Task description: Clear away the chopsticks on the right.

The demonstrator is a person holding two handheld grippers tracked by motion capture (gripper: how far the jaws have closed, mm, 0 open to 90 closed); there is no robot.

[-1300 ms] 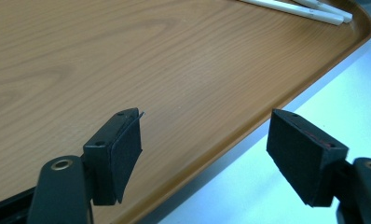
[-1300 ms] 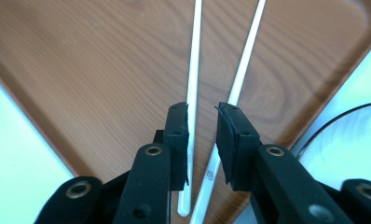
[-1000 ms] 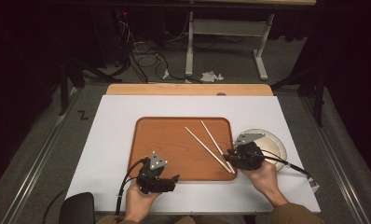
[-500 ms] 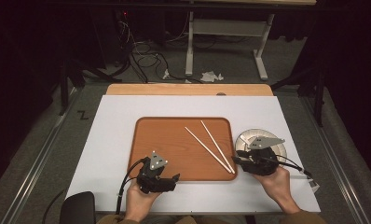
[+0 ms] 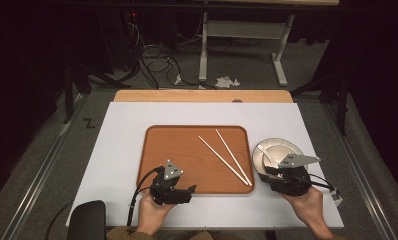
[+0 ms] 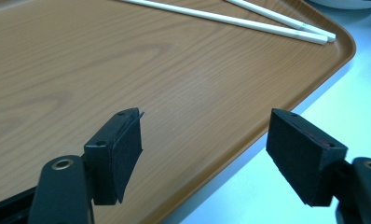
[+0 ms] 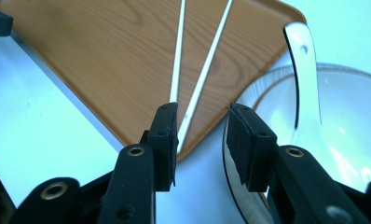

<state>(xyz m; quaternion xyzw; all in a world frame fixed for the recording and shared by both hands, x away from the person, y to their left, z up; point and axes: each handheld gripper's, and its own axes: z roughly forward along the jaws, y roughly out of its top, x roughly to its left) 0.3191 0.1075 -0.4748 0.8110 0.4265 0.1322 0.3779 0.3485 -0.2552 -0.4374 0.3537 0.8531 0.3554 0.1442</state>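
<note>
The chopsticks, mid-frame on the tray, look thin, light, probably slippery; pinch mid-length. The right gripper's jaws have just been opening, empty; left gripper released.

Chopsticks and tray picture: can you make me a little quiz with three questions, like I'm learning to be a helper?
1. True or false: the two chopsticks lie on the wooden tray.
2. What rests in the white bowl? A) a fork B) a white spoon C) a cup
3. Fill in: the right tongs are ____, with nothing between them.

Key: 1 true. 2 B. 3 open; they have just been opening, above the tray's near edge beside the bowl.
</note>
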